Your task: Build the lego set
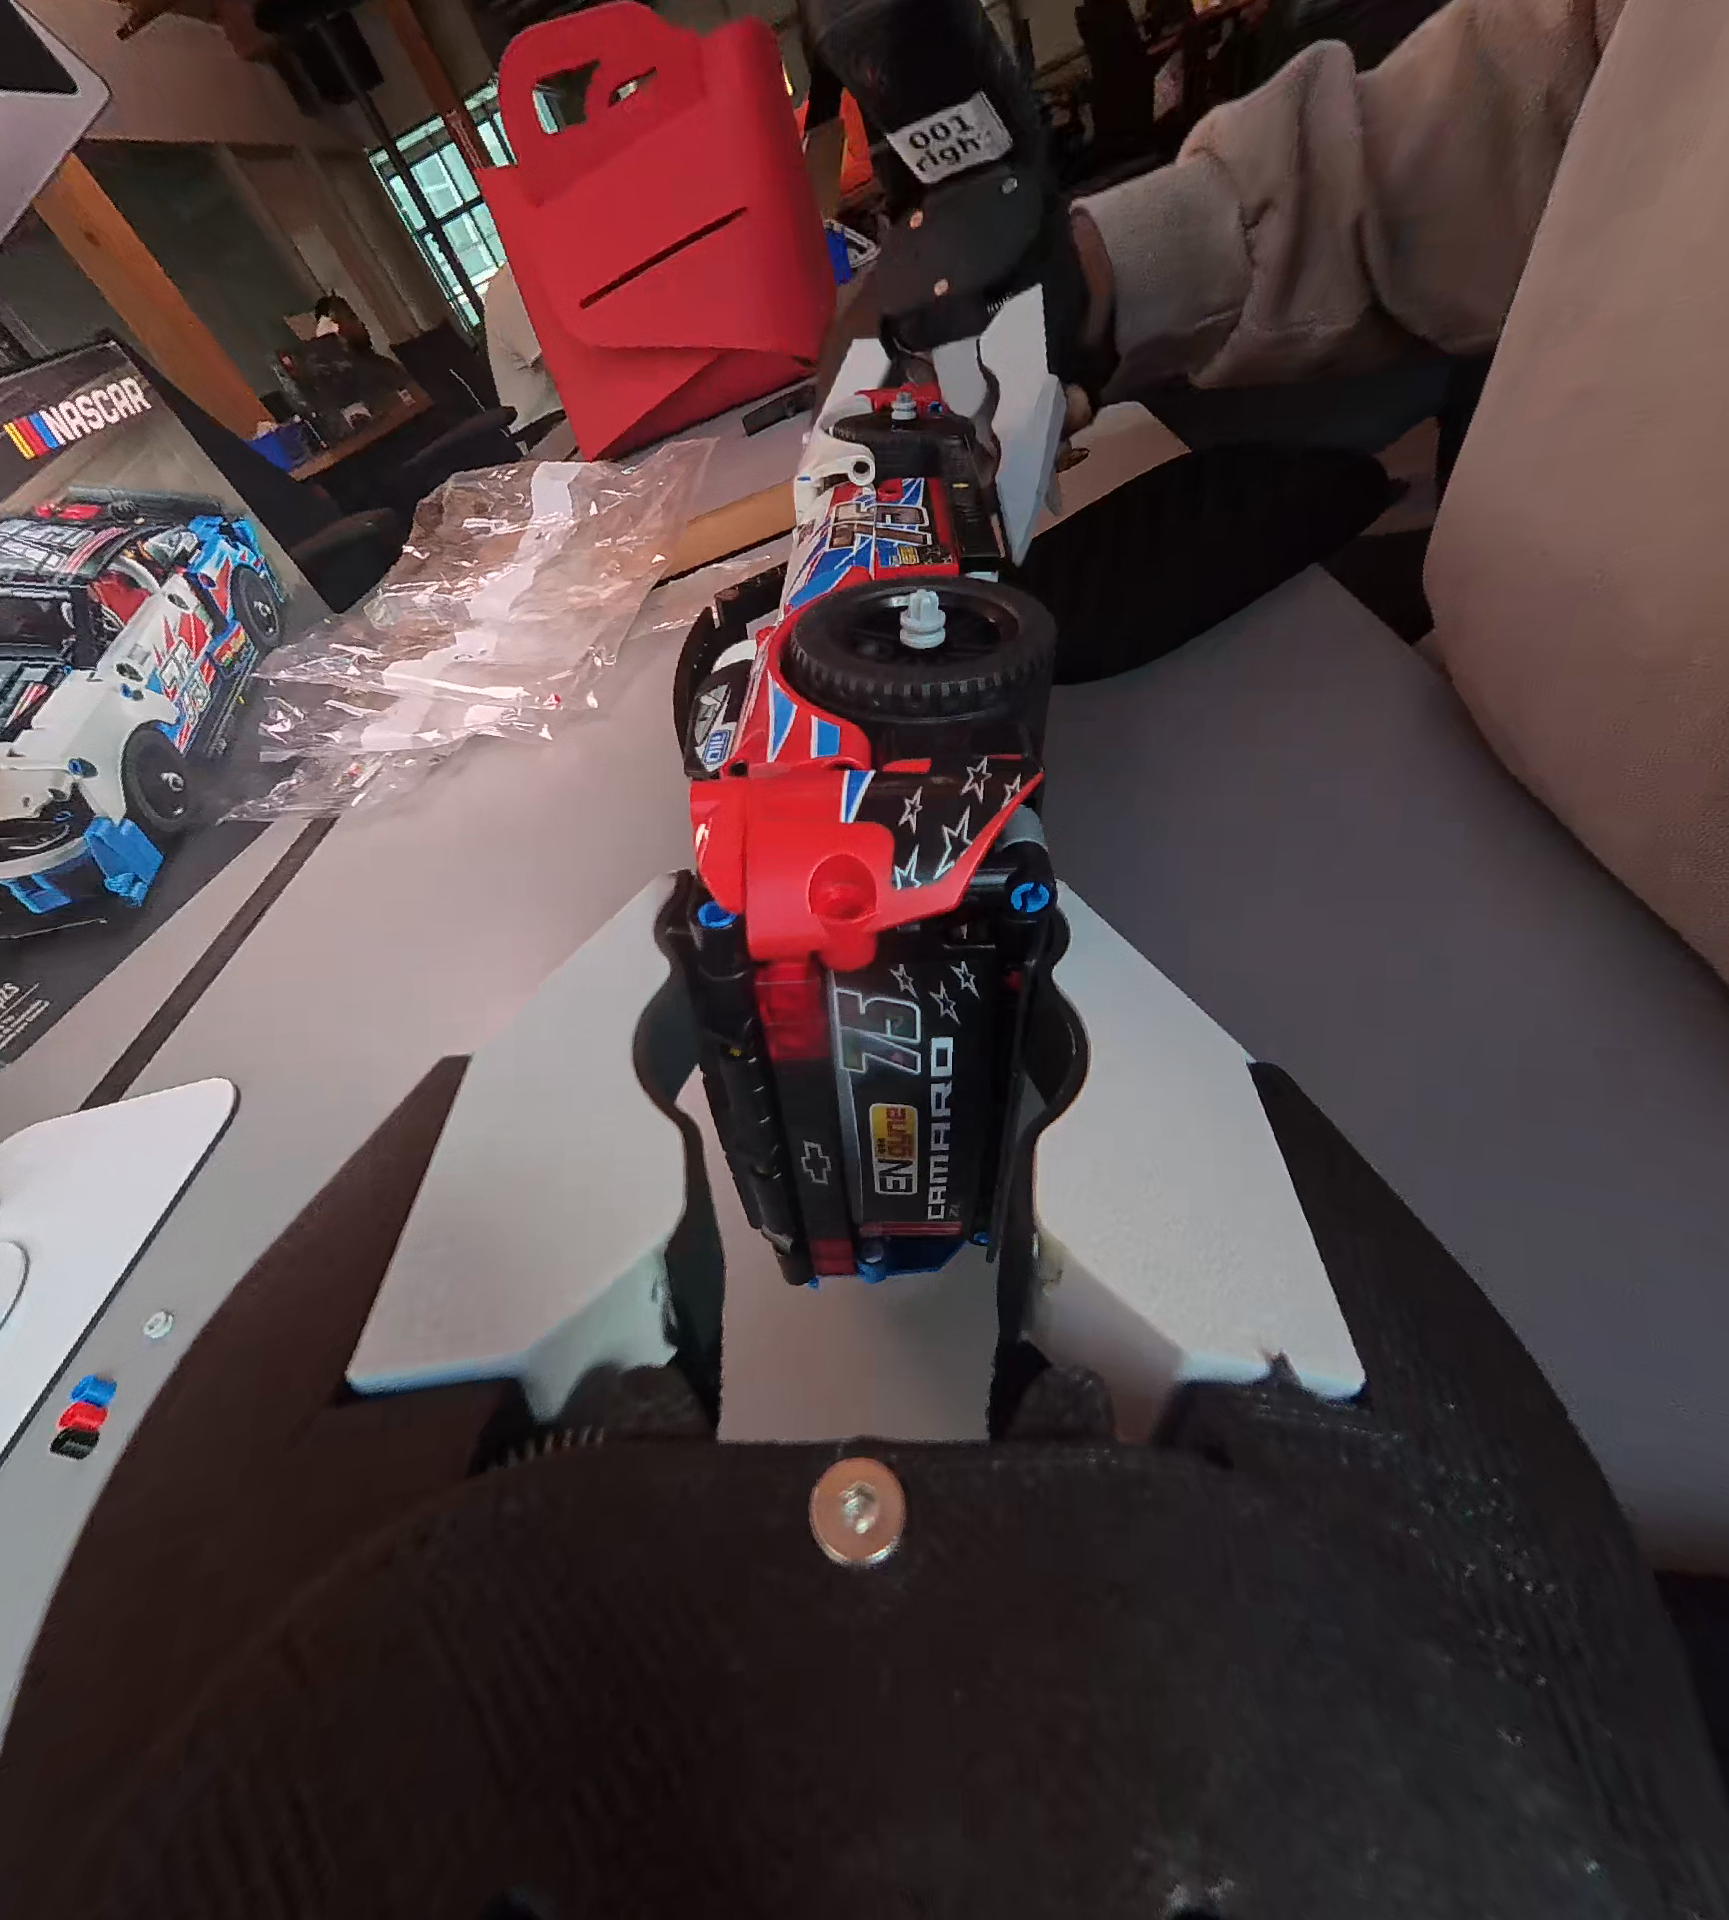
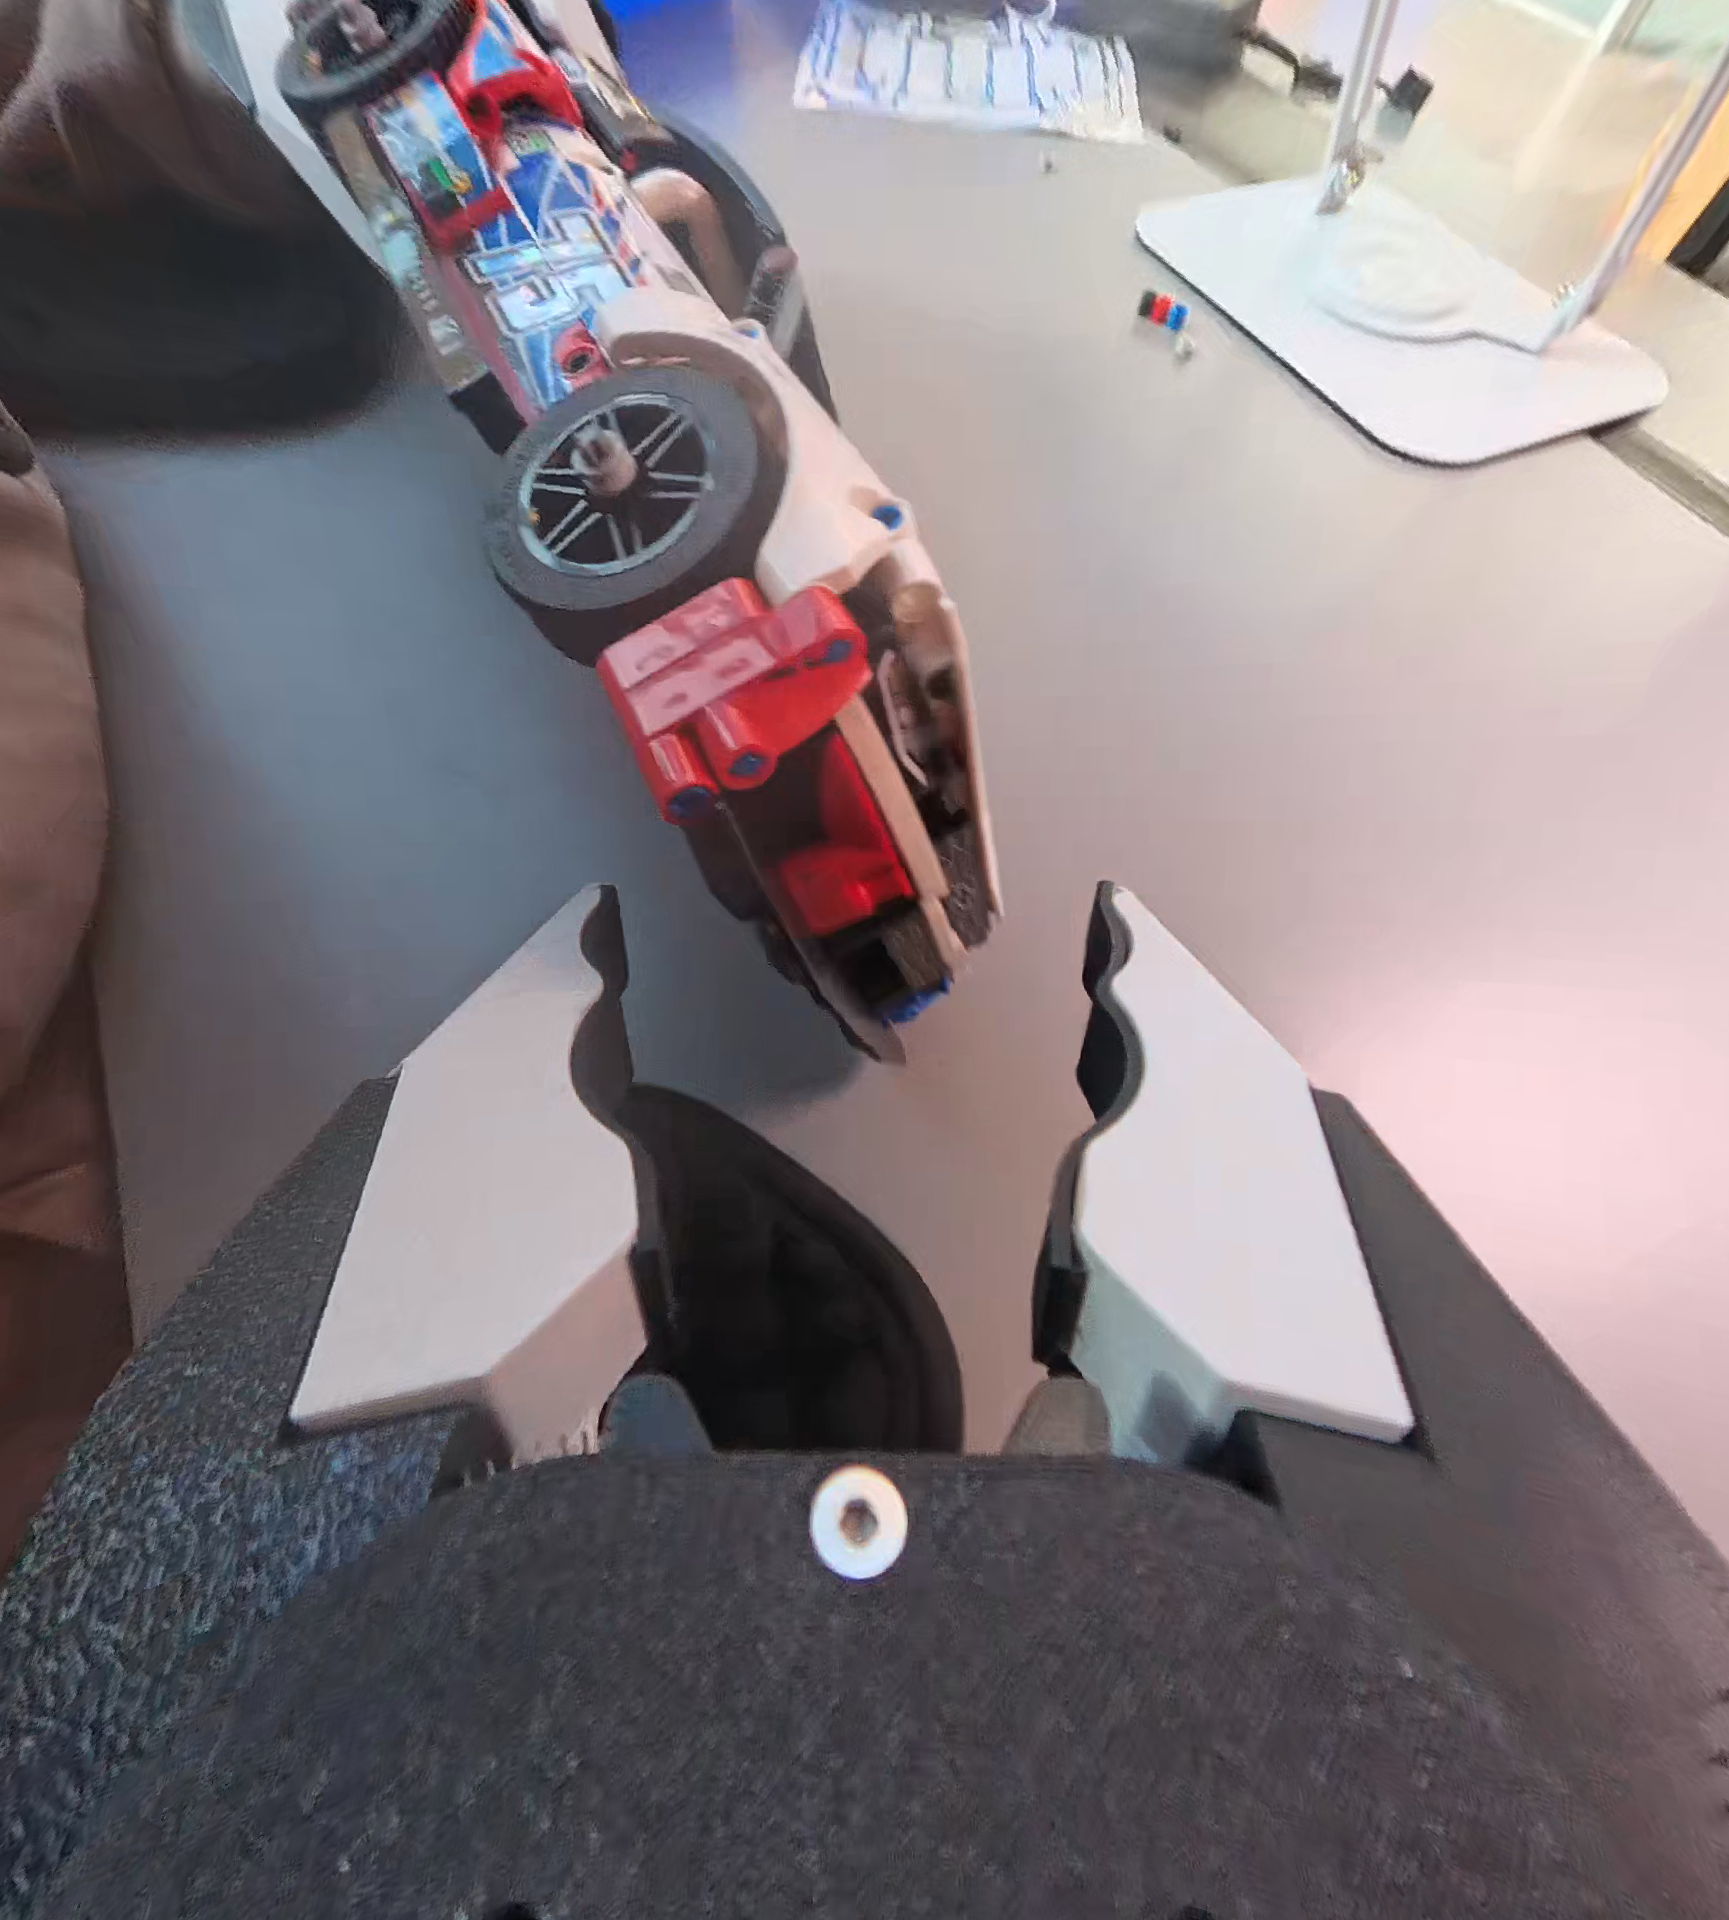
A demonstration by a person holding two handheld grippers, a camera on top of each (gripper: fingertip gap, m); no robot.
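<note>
Left wrist view, left gripper (image 1: pixel 865 1049) clamping lego car (image 1: pixel 870 831)

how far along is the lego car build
Mostly done: the car has its body panels, stickers and wheels on. In hand: the left tongs are shut on its rear end; the right tongs are open by its nose. Left: three small loose pieces on the table.
</note>
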